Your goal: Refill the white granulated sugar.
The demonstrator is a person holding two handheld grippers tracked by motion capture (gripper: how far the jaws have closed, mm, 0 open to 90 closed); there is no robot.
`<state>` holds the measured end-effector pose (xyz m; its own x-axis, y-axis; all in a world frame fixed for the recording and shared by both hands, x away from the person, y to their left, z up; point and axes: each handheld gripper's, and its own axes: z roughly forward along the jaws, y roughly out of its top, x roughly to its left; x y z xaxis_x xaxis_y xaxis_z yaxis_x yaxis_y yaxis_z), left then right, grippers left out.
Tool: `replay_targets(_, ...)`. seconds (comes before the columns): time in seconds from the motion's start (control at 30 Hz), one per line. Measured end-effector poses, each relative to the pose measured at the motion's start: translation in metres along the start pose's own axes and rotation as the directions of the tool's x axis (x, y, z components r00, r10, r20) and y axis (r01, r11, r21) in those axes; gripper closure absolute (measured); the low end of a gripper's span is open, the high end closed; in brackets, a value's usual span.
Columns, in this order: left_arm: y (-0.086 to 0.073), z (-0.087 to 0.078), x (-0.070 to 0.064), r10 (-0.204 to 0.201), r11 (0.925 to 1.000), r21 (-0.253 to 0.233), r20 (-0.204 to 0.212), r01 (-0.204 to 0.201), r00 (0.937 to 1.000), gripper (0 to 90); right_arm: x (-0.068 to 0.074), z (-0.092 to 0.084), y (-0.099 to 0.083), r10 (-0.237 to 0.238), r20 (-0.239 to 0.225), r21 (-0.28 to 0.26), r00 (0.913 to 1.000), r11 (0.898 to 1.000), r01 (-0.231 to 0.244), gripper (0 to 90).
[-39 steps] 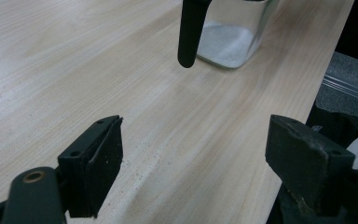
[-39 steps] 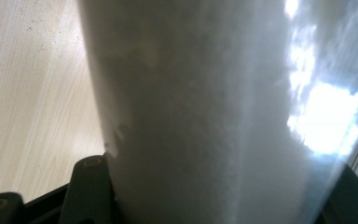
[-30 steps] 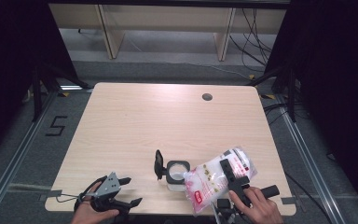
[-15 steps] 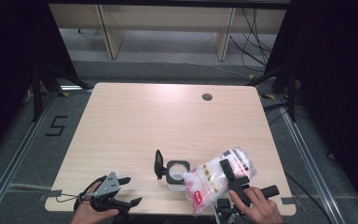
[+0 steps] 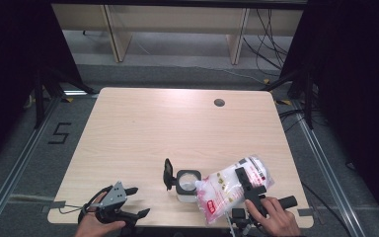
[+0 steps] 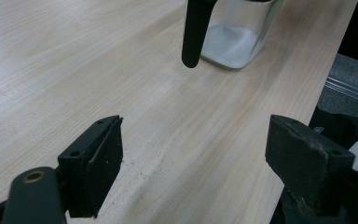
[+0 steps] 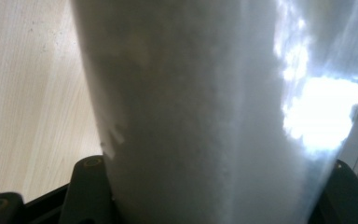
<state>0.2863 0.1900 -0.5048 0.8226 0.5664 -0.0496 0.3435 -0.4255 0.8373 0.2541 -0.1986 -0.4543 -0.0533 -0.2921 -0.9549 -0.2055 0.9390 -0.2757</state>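
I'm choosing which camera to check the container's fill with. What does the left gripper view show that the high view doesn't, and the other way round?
Left gripper view: white grains at the bottom of the clear container, seen from the side, between the left gripper's open jaws. High view: the right gripper clamped on the plastic bag, tilted toward the container's mouth, and the whole table. Both: the container, its raised black lid and the wooden tabletop.

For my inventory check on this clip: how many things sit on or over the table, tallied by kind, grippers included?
Grippers: 2, the left gripper and the right gripper
Bags: 1, the clear bag of white grains
Containers: 1, the clear jar with its black flip lid open
Total: 4
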Motion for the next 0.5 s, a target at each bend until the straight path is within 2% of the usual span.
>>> replay_targets(0.03,0.0000,0.0001,0.0000,-0.001,1.0000,0.001,0.002,0.001,1.0000,18.6,-0.0013,-0.0001,-0.0004,-0.016,0.005,-0.002,0.9999,1.000,0.016,42.9)
replay_targets(0.07,-0.0007,0.0012,-0.0026,-0.041,0.9991,-0.009,0.001,0.041,0.9991,18.6,-0.0010,0.0007,-0.0009,-0.020,0.017,-0.009,0.9997,1.000,0.020,42.9)
replay_targets(0.1,-0.0007,0.0012,-0.0025,-0.040,0.9992,-0.008,0.002,0.040,0.9992,18.6,-0.0021,-0.0008,-0.0003,-0.018,-0.019,0.013,0.9996,1.000,0.018,42.9)
replay_targets(0.13,-0.0006,0.0003,-0.0015,-0.027,0.9996,0.002,0.000,0.027,0.9996,18.6,-0.0004,0.0007,-0.0013,-0.018,0.021,-0.007,0.9996,1.000,0.018,42.9)
replay_targets(0.17,-0.0001,-0.0006,-0.0006,-0.015,0.9998,0.014,-0.009,0.015,0.9998,18.6,-0.0004,0.0008,-0.0014,-0.017,0.018,-0.009,0.9997,1.000,0.017,42.9)
replay_targets(0.2,0.0005,-0.0011,0.0015,0.016,0.9997,0.019,-0.007,-0.016,0.9998,18.6,0.0000,0.0007,-0.0011,-0.009,0.016,-0.007,0.9998,1.000,0.009,42.9)
replay_targets(0.37,0.0004,-0.0008,0.0005,0.003,0.9999,0.011,-0.002,-0.003,1.0000,18.6,-0.0016,0.0004,-0.0005,-0.032,0.022,-0.015,0.9993,0.999,0.032,42.9)
replay_targets(0.4,0.0001,-0.0006,-0.0003,-0.013,0.9999,0.008,-0.002,0.013,0.9999,18.6,-0.0020,-0.0026,0.0009,-0.023,-0.025,0.021,0.9994,0.999,0.024,42.9)
replay_targets(0.43,-0.0003,-0.0003,-0.0012,-0.032,0.9995,0.006,-0.004,0.032,0.9995,18.6,-0.0016,-0.0025,0.0008,-0.024,-0.020,0.017,0.9995,1.000,0.024,42.9)
replay_targets(0.47,-0.0003,-0.0005,-0.0011,-0.029,0.9995,0.007,-0.004,0.029,0.9996,18.6,0.0001,-0.0006,0.0004,-0.022,0.018,-0.014,0.9996,1.000,0.022,42.9)
replay_targets(0.5,-0.0003,-0.0004,-0.0012,-0.030,0.9995,0.007,-0.004,0.030,0.9995,18.6,-0.0004,-0.0006,0.0010,-0.032,0.017,-0.016,0.9994,0.999,0.032,42.9)
